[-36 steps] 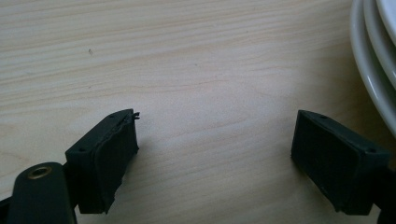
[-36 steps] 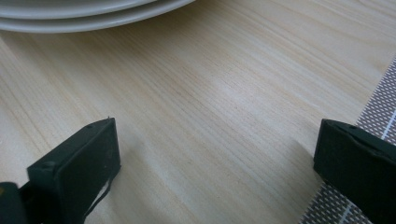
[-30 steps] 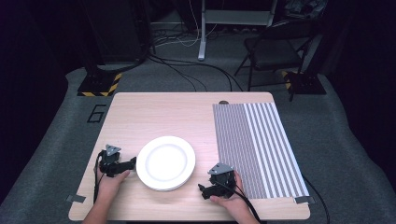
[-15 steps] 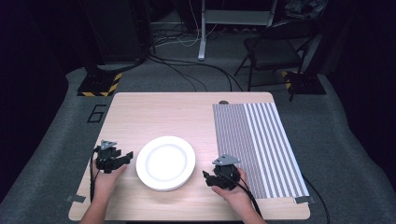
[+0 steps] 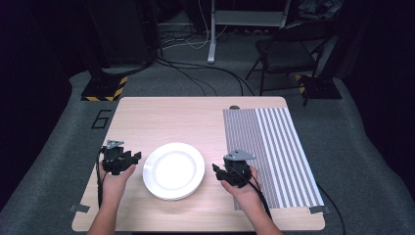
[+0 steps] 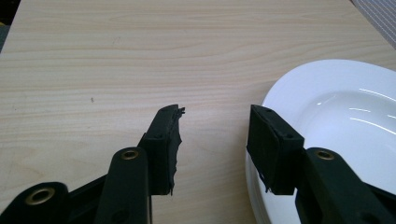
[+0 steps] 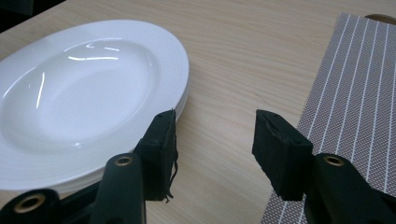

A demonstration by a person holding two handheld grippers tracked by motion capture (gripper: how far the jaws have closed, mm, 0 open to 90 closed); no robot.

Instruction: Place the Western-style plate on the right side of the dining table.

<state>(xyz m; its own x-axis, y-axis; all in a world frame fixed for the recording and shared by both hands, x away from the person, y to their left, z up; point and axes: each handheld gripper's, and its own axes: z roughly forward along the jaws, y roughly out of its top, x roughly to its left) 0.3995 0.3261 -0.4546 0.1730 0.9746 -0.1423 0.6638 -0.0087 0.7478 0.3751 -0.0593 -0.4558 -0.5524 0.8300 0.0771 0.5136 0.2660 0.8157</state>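
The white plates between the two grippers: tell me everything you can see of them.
The white plates are a small stack of round, glossy, seemingly ceramic dishes, each with a wide rim and shallow well; the right gripper view shows several rims layered. The top one is empty and clean. They sit flat on the wooden table, left of the striped mat and apart from it. Nothing grips them: left gripper and right gripper flank them with nothing between their jaws.

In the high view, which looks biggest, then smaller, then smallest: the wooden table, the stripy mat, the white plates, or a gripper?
1. wooden table
2. stripy mat
3. white plates
4. left gripper and right gripper, which look about alike.
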